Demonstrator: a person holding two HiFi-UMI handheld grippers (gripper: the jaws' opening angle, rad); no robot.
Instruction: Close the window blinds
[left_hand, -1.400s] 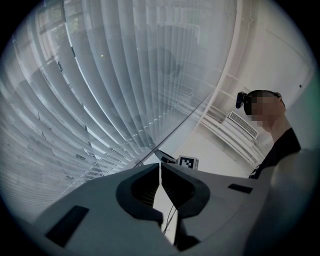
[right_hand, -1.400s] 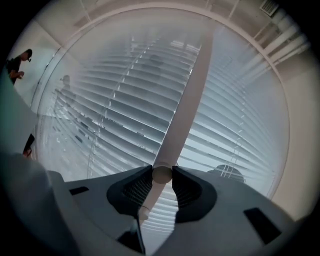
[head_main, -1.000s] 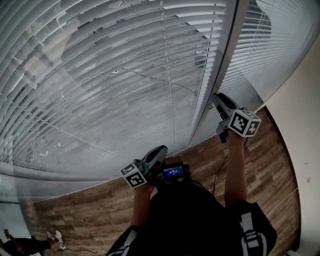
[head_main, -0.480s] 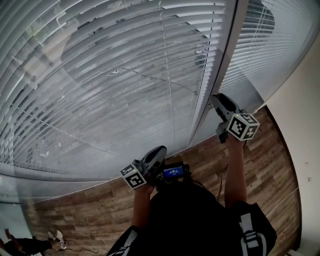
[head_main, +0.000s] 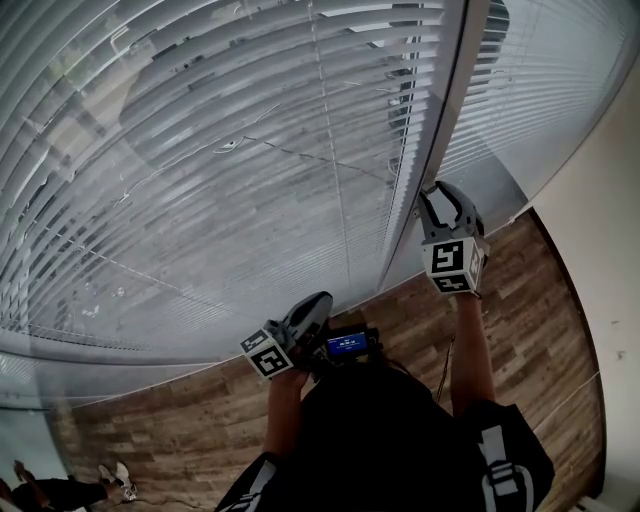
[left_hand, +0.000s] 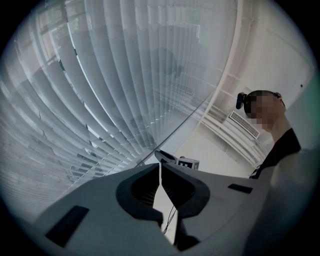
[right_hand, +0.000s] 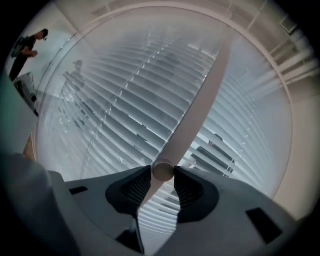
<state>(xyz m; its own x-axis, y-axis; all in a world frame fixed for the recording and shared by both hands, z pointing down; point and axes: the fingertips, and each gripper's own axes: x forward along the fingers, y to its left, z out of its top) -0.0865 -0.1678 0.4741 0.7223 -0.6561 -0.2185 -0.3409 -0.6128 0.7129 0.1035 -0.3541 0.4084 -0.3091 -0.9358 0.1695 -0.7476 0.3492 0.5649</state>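
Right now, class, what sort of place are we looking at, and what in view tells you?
Probably an office or a similar indoor room. A long run of horizontal blinds fills one side, a wood-plank floor lies below them, and a louvred air vent sits high up.

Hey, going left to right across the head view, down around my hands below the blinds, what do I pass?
left gripper → small lit screen → right gripper, whose jaws have just been opening with the white blind wand between them → beige wall
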